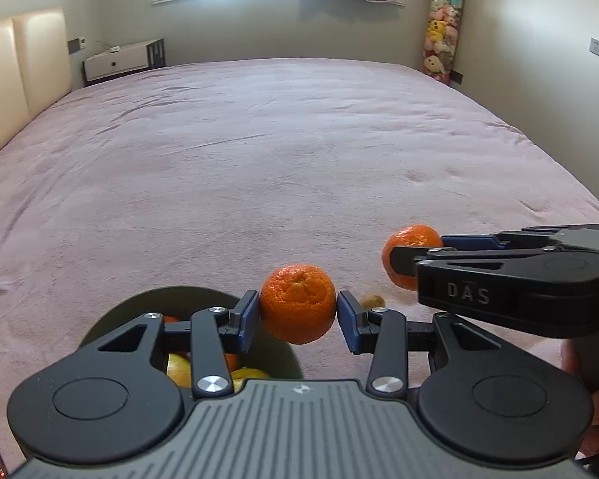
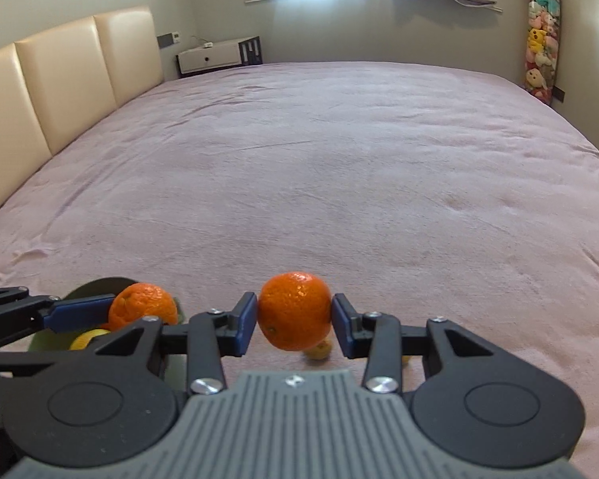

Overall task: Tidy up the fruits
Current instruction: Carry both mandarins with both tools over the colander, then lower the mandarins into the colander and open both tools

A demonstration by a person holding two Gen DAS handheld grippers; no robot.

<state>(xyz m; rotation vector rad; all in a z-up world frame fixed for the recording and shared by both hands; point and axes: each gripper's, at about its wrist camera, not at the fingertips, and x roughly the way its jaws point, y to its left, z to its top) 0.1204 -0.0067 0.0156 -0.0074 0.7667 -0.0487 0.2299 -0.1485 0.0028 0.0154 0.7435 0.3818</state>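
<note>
Oranges: two, one pinched in left gripper (image 1: pixel 297 315), one in right gripper (image 2: pixel 294 323), above bowl (image 1: pixel 179 293) on bed (image 1: pixel 279 151).

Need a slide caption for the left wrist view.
Left tool grips a mandarin above the green bowl; right tool holds another.

- Left tongs (image 1: pixel 297 317) point forward and downward, blue pads pressed on either side of an orange (image 1: pixel 297 303).
- Right tongs (image 2: pixel 294 319) are angled likewise just beside them, clamping a second orange (image 2: pixel 294 309).
- Part of a hand (image 1: pixel 591 391) shows behind the right tongs.
</note>
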